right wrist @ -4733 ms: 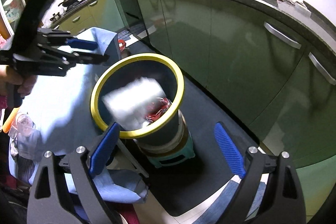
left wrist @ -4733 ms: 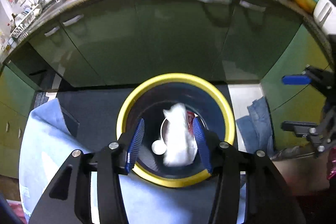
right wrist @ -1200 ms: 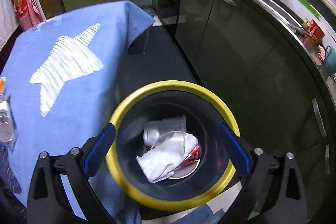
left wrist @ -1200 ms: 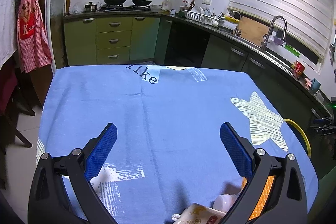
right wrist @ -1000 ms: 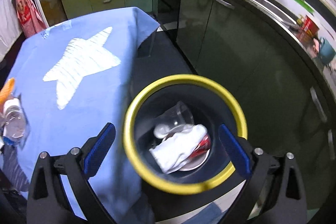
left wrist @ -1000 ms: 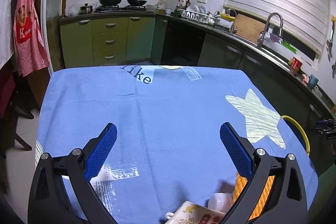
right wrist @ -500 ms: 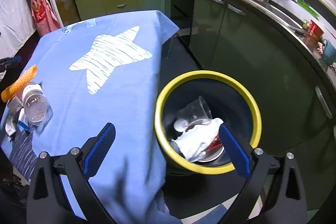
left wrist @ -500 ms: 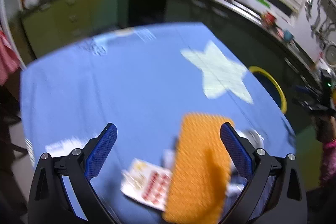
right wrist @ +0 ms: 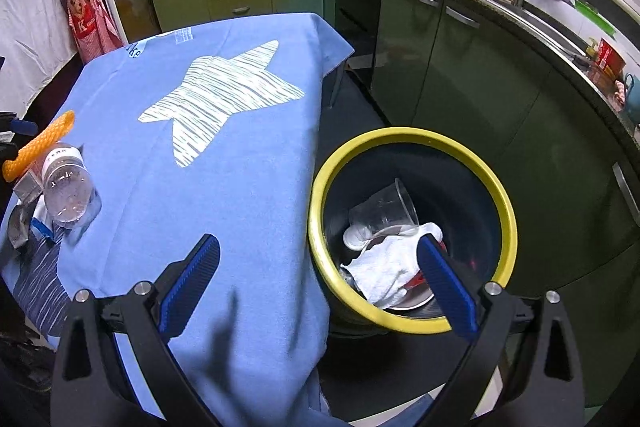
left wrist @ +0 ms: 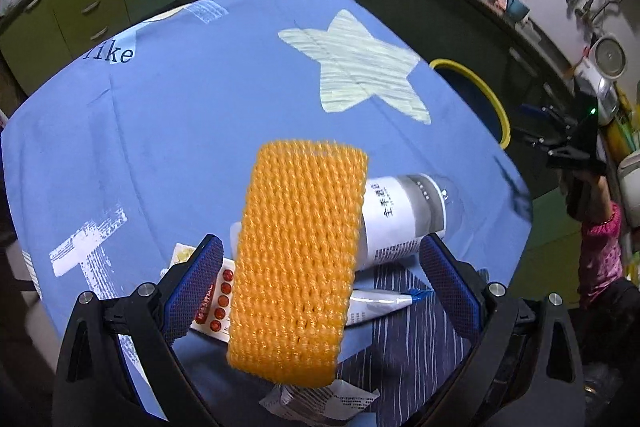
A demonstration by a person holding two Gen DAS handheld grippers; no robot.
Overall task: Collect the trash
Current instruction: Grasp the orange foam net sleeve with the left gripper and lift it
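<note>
Several pieces remain on the blue star-print tablecloth [left wrist: 192, 115] — orange foam net sleeve [left wrist: 298, 263], clear labelled plastic bottle [left wrist: 404, 217], blister pack, wrappers — under the wide, empty left gripper [left wrist: 320, 291]. The right gripper [right wrist: 318, 289], also wide, overlooks the yellow-rimmed dark bin [right wrist: 502, 211], which I judge partly filled: clear plastic cup [right wrist: 382, 213], white crumpled cloth [right wrist: 390, 269].

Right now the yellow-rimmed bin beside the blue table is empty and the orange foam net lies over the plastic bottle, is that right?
Not quite: the yellow-rimmed bin is not empty. The right wrist view shows a clear plastic cup and a white cloth inside it. The orange foam net does lie over the plastic bottle on the blue table.
</note>
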